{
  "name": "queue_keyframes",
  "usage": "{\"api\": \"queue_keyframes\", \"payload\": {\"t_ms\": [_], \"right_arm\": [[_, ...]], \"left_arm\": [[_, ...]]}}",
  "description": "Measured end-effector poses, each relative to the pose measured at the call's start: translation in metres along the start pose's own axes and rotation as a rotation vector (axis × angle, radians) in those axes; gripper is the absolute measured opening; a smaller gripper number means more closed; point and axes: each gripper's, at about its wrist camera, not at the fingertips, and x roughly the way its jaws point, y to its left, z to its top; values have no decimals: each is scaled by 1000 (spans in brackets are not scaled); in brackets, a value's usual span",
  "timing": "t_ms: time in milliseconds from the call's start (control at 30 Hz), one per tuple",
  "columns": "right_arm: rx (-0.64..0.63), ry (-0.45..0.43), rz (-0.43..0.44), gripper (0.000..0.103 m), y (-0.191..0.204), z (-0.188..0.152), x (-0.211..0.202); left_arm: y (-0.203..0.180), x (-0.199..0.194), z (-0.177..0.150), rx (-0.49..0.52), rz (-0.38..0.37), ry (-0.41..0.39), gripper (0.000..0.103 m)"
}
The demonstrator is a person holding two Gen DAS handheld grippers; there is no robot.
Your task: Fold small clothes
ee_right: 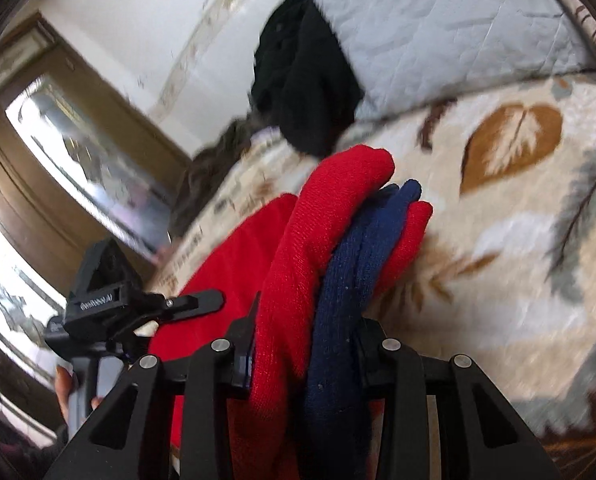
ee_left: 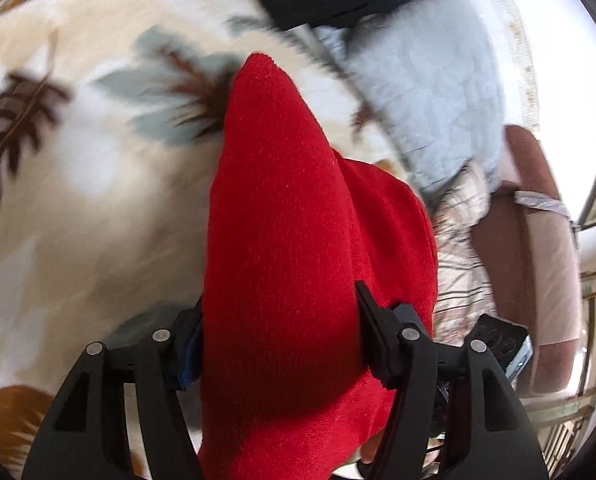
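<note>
Garment (ee_left: 298, 240) — both grippers' grip

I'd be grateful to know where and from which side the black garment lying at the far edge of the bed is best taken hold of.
Grip the black garment at its lower end, the part resting on the leaf-print blanket, coming from the near side over the blanket. It lies crumpled, its upper part against the pale quilt, so that end looks freest. Both hand-held grippers now hold the red and navy knit.
</note>
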Motion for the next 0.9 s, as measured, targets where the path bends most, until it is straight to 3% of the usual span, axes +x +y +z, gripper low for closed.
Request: {"api": "queue_keyframes", "payload": {"t_ms": [33, 100, 167, 267, 367, 400, 500, 600, 633, 767, 833, 900], "right_arm": [[-3, 29, -22, 38, -3, -7, 6], [14, 88, -122, 48, -16, -19, 21], [117, 79, -95, 52, -29, -20, 17], [167, -27, -133, 55, -25, -8, -11], [53, -196, -106, 53, 2, 9, -33], [15, -212, -99, 51, 8, 11, -31], [-90, -187, -142, 31, 23, 16, -9], [-63, -58, -271, 5, 3, 18, 29], [-50, -16, -314, 1, -8, 16, 37], [21, -41, -277, 1, -22, 21, 22], [10, -48, -212, 10, -13, 21, 9], [-39, -2, -88, 13, -1, 17, -3]], "left_arm": [[7, 5, -1, 0, 24, 9, 67], [15, 9, -2, -4, -11, 29, 74], [13, -1, -3, 5, -7, 23, 74], [-4, -31, -4, 89, 29, -68, 72], [-31, -47, 1, 180, 74, -150, 75], [-41, -43, 6, 216, 112, -160, 76], [-56, -19, 15, 304, 252, -164, 76], [-51, 20, 21, 347, 400, -125, 79], [-46, 26, 22, 350, 399, -105, 82], [-30, 20, 31, 269, 313, -75, 82], [-35, 0, 23, 299, 333, -109, 82], [-41, -18, 5, 381, 367, -154, 82]]}}
